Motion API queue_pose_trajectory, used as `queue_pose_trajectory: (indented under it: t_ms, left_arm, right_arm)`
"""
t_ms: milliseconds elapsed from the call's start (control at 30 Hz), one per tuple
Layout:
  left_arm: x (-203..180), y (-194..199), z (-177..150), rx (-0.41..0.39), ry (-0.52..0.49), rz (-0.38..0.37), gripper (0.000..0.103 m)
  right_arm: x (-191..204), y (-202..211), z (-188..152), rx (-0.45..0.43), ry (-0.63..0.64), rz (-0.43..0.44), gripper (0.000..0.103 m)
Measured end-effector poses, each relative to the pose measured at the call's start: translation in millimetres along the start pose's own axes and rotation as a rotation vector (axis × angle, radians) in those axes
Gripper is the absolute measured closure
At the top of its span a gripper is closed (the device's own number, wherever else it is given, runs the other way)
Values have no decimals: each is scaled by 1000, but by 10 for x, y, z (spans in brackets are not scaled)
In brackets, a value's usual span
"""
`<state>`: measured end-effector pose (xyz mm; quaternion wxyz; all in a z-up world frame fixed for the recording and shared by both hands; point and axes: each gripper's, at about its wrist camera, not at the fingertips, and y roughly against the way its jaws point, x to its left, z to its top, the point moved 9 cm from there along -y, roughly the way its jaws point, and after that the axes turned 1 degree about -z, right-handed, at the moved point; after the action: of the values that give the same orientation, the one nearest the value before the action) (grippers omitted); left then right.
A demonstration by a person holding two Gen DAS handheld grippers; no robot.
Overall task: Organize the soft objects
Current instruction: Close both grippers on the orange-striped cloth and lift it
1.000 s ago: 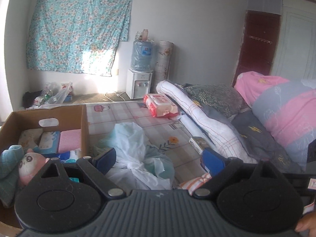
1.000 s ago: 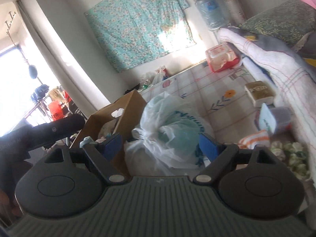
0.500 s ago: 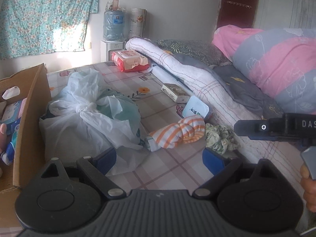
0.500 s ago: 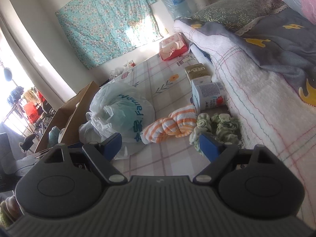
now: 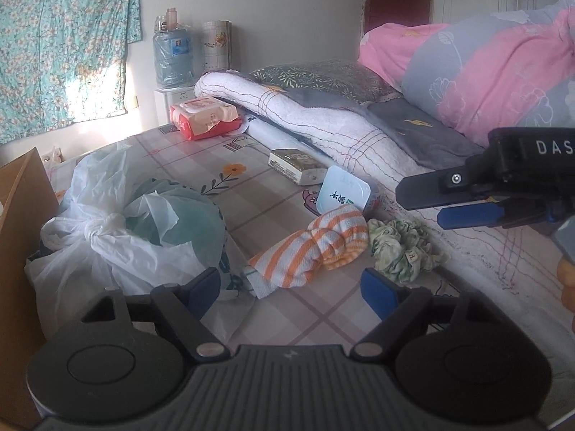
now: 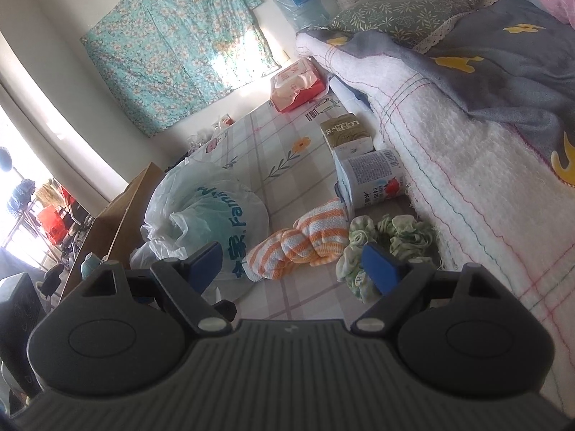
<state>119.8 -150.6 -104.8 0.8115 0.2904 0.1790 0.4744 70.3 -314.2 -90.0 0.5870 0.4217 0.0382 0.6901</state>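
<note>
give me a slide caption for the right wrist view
Open right hand-held gripper above an orange-striped cloth and green scrunchie on the bed.

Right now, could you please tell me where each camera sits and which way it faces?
Left wrist: behind the open left tongs, low over the bed, facing the striped cloth; the right tongs enter from the right.
Right wrist: behind the open right tongs, tilted, facing the same cloth.
Shared: cloth, green scrunchie, plastic bag.
</note>
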Motion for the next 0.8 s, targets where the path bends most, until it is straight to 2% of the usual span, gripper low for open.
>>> queue_pose_trajectory:
  t_ms: [167, 333, 400, 533, 700, 800]
  left_arm:
    - [-59, -146, 177, -13, -38, -20, 23]
    - [-162, -352, 298, -25, -108, -39, 29]
    - [-202, -465, 286, -7, -138, -45, 30]
    - [-247, -697, 198, 52, -199, -26, 31]
    - [-260, -876, 114, 98, -216, -20, 33]
    - [-229, -935, 92, 115, -224, 20, 40]
  right_arm:
    - [-10, -108, 136, -18, -26, 1, 23]
    - [-19, -277, 387, -45, 13, -53, 39]
    - [-27, -352, 445, -31, -5, -52, 43]
    - [-6, -458, 413, 9, -63, 8, 48]
    - [-112, -604, 383, 40, -89, -22, 51]
    - [-114, -652, 376, 52, -104, -9, 52]
